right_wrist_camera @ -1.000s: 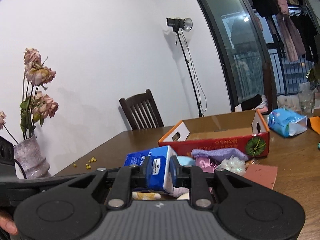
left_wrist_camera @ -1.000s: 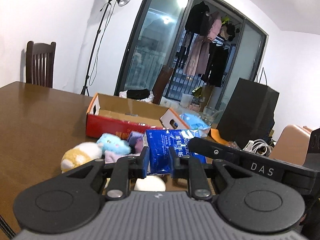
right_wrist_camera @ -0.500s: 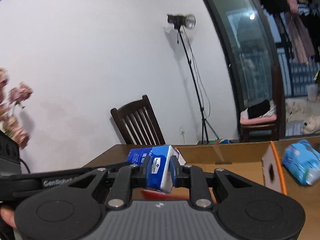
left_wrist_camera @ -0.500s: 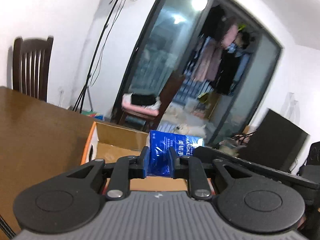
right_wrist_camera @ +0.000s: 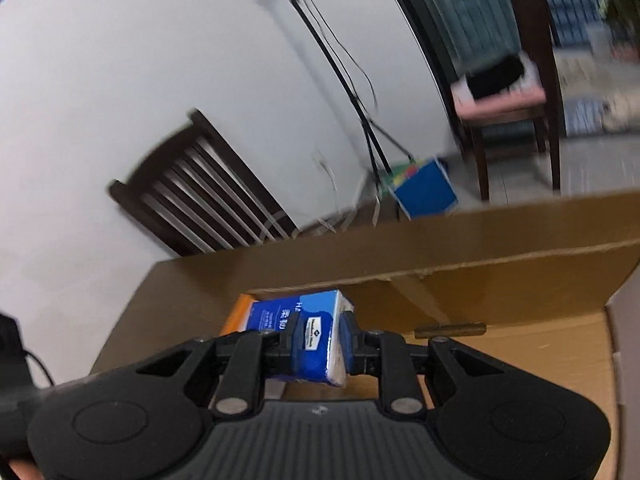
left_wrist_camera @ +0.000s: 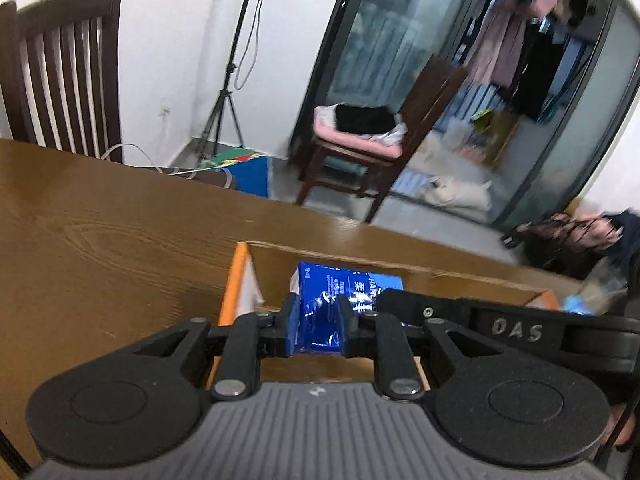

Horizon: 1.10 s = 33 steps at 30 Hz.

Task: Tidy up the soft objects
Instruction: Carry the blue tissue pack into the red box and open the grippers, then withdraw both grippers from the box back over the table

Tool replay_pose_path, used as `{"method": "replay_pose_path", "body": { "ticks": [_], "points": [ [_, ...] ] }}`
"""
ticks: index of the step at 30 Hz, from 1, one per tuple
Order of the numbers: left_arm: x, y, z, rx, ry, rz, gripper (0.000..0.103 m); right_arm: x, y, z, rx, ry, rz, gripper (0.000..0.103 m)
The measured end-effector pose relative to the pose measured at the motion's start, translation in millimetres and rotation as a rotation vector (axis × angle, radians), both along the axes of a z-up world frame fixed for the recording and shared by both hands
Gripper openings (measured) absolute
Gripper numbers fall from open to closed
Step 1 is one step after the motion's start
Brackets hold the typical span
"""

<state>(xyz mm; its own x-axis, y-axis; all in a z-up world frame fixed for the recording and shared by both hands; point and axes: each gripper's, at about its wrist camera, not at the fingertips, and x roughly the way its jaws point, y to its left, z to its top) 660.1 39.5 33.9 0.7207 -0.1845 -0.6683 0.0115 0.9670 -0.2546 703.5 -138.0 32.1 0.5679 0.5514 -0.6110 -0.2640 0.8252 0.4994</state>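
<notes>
Both grippers carried the blue tissue pack (left_wrist_camera: pixel 320 320) from the toy pile over the cardboard box (right_wrist_camera: pixel 500 280). Only the left view showed the tabletop (left_wrist_camera: pixel 100 248) (wide, brown). The left gripper (left_wrist_camera: pixel 317 326) and right gripper (right_wrist_camera: pixel 320 340) were each clamped on the pack's ends.

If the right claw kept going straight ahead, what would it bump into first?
Probably the far wall of the box. The right claw, gripping the blue pack, points over the box's inside toward that wall, though depth is hard to judge.
</notes>
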Motion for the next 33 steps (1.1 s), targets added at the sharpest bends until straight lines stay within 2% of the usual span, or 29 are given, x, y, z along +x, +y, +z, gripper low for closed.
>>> {"method": "replay_pose_path", "body": {
  "ticks": [3,5,7,13,15,16,18,20,21,24,28,29,33],
  "points": [
    [2.1,-1.1,-4.5,0.025,0.008,-0.012,0.022,5.2,16.5,-17.9,-0.068,0.025,0.025,0.022],
    [-2.6,-2.8,0.4,0.033,-0.006,-0.021,0.027,6.5,17.0,-22.7,-0.053,0.037,0.024,0.022],
    [-6.9,-4.0,7.2,0.048,-0.027,-0.022,0.028,2.5,12.1,-19.2,-0.048,0.028,0.015,0.022],
    [-40.6,-3.1,48.0,0.08,-0.089,-0.026,0.032,-29.4,-18.5,29.2,-0.095,-0.067,0.014,0.023],
    [-61.0,-0.5,64.1,0.088,-0.115,-0.024,0.045,-43.9,-37.4,50.6,-0.119,-0.111,-0.001,0.024],
    [-72.0,0.4,69.8,0.092,-0.131,-0.024,0.052,-55.3,-48.3,62.9,-0.133,-0.129,-0.015,0.025],
    [-96.2,0.9,78.3,0.125,-0.158,-0.031,0.053,-79.8,-70.8,82.1,-0.152,-0.163,-0.036,0.031],
    [-120.8,2.3,84.1,0.166,-0.164,-0.013,0.059,-110.2,-90.2,95.1,-0.187,-0.202,-0.062,0.044],
    [-134.0,4.0,86.3,0.173,-0.168,-0.006,0.061,-127.8,-98.5,100.1,-0.21,-0.22,-0.066,0.047],
    [-173.5,5.8,94.6,0.179,-0.189,0.013,0.07,-175.1,-120.2,110.4,-0.241,-0.261,-0.077,0.053],
    [-228.4,1.2,101.7,0.201,-0.263,0.035,0.08,-226.1,-134.5,120.5,-0.241,-0.308,-0.101,0.061],
    [-245.9,-1.2,99.9,0.209,-0.291,0.047,0.084,-239.4,-136.6,121.3,-0.24,-0.325,-0.105,0.065],
    [-321.1,-13.0,82.2,0.236,-0.378,0.066,0.09,-305.1,-145.7,114.1,-0.223,-0.418,-0.098,0.071]
  ]
}}
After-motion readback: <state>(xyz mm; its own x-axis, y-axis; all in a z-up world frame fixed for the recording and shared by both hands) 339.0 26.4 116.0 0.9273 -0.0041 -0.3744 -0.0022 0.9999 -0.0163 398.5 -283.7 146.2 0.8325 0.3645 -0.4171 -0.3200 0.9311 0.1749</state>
